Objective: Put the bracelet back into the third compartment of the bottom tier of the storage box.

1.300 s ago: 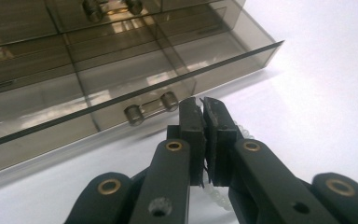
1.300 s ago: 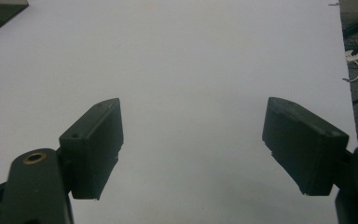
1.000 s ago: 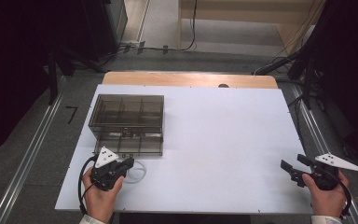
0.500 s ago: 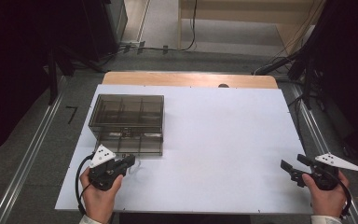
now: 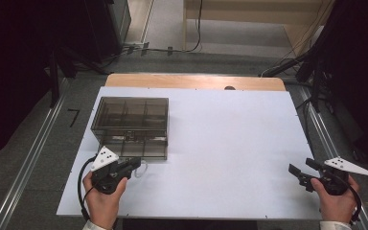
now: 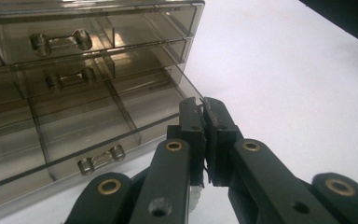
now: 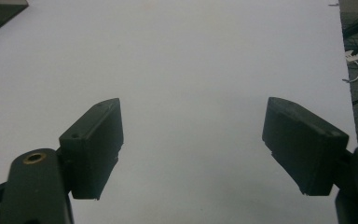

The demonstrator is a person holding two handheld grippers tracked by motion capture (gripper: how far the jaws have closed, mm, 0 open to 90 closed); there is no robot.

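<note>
My left hand-held gripper (image 6: 204,122) is clenched on something thin and pale I cannot identify, just short of the smoke-tinted clear plastic drawer box (image 5: 130,125). My right hand-held gripper (image 7: 193,147) rests released over bare white desk (image 5: 230,143). I judge a drawer handle (image 6: 101,159) next: approach squarely.

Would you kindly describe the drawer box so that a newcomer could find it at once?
Start from the white table and look to its left half. There stands the drawer box, a smoky see-through plastic case with small drawers, just ahead of the left gripper.
</note>
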